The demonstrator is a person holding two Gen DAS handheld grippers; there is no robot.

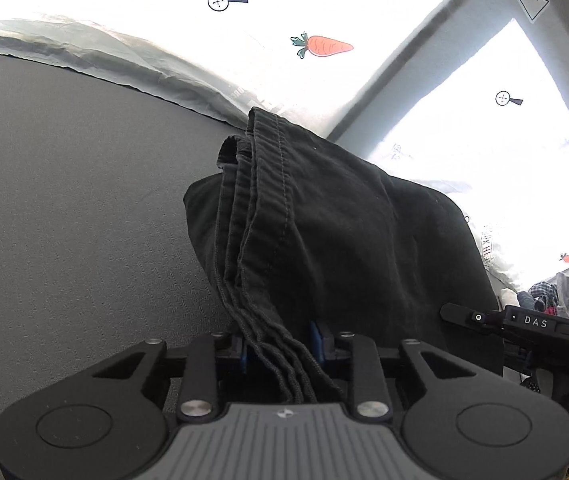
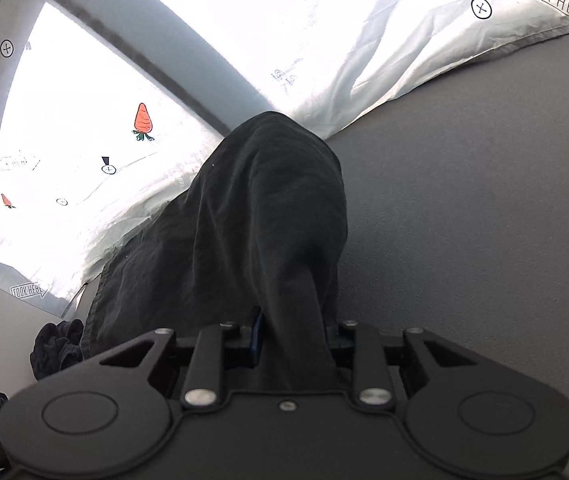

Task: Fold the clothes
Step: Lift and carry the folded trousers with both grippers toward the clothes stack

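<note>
The left hand-held gripper [image 1: 282, 344] was closed on a bunch of hemmed edges of the black garment [image 1: 324, 232], several stitched layers pinched between its blue pads [image 1: 316, 340]. From the grip the cloth ran forward and up in a ridge of folded seams, then spread to the right in a broad dark sheet lifted off the grey surface [image 1: 76, 208]. At the right edge of that view the other gripper's black body, lettered "DAS", showed beside the cloth.

The right hand-held gripper [image 2: 296, 340] was likewise clamped on the garment [image 2: 252, 208]; a thick gathered fold passed between its jaws, one blue pad [image 2: 258, 332] showing at the left of the fold. The cloth rose ahead of it in a rounded hump and fell away to the left, hanging above the grey surface [image 2: 464, 220].

Beyond the garment lay a white sheet [image 1: 188, 8] printed with an orange carrot [image 1: 324, 46], small crossed circles and arrow boxes reading "LOOK HERE". A dark bundle of clothes [image 2: 58, 346] sat low at the left of the right wrist view, and a pile of mixed clothes [image 1: 544, 300] lay at the far right of the left wrist view.
</note>
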